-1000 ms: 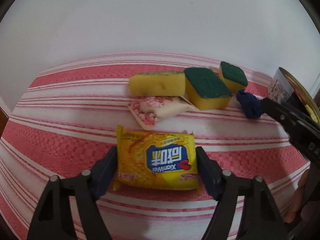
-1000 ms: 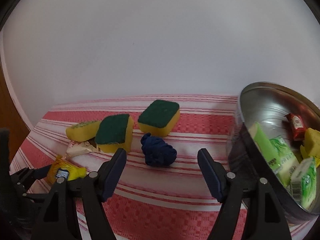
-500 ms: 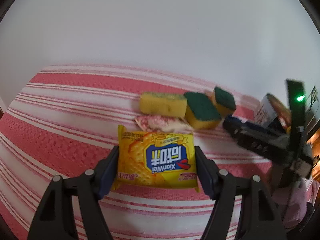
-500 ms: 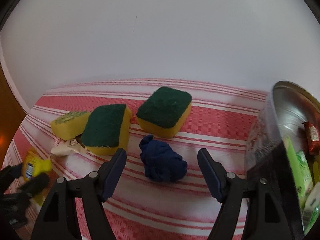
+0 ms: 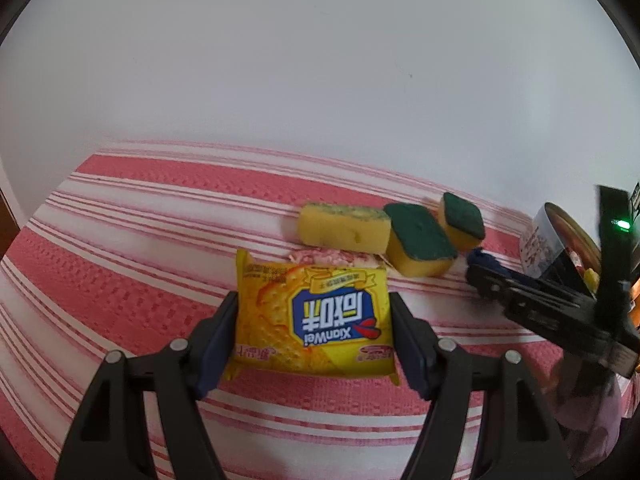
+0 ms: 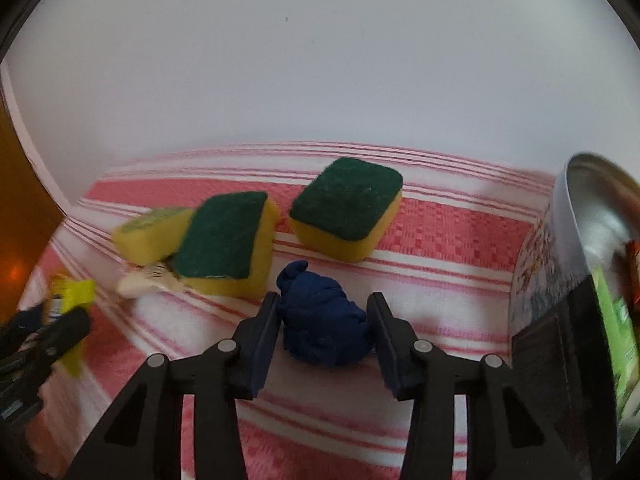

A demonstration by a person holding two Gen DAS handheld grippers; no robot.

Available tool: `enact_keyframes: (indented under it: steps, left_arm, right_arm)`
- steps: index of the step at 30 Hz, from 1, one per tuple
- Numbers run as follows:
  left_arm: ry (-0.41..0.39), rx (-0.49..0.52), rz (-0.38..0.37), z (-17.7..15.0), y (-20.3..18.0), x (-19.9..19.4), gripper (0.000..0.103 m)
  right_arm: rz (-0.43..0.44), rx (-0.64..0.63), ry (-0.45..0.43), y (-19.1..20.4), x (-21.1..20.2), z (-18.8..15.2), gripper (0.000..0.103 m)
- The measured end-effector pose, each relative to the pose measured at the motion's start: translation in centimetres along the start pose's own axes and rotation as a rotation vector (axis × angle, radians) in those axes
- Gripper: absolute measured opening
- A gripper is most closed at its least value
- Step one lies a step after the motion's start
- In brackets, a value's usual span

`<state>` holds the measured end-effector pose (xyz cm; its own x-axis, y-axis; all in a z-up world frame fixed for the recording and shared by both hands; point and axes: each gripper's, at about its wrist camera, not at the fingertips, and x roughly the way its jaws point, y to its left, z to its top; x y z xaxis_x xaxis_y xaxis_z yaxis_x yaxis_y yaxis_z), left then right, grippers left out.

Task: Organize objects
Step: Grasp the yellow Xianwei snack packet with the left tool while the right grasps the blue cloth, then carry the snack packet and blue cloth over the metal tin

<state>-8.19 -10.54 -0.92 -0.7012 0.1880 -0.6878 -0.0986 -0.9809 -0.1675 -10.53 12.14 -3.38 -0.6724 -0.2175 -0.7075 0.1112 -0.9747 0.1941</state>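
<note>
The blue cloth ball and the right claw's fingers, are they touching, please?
Cannot tell: the right wrist view shows the fingers flanking the blue cloth ball, contact unclear.

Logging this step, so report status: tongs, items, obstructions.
Left tongs shut on yellow snack packet, above the striped cloth. Right tongs open, straddling the blue cloth ball. Three sponges behind, nothing blocking.
</note>
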Motion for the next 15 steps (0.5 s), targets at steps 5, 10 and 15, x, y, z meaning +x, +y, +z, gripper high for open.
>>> enact_keyframes:
  steps: [5, 10, 15]
  left_arm:
    - [-0.072, 0.008, 0.009, 0.1, -0.2, -0.8, 0.071]
    - [-0.142, 0.038, 0.061, 0.2, -0.4, -1.4, 0.071]
    - [-0.194, 0.072, 0.116, -0.2, -1.0, -1.7, 0.071]
  right_arm:
    - [0.022, 0.009, -0.113, 0.0, -3.5, -1.5, 0.047]
    - [-0.063, -0.012, -0.212, 0.8, -5.9, -2.2, 0.047]
    - [-0.127, -0.037, -0.293, -0.4, -7.8, -2.5, 0.047]
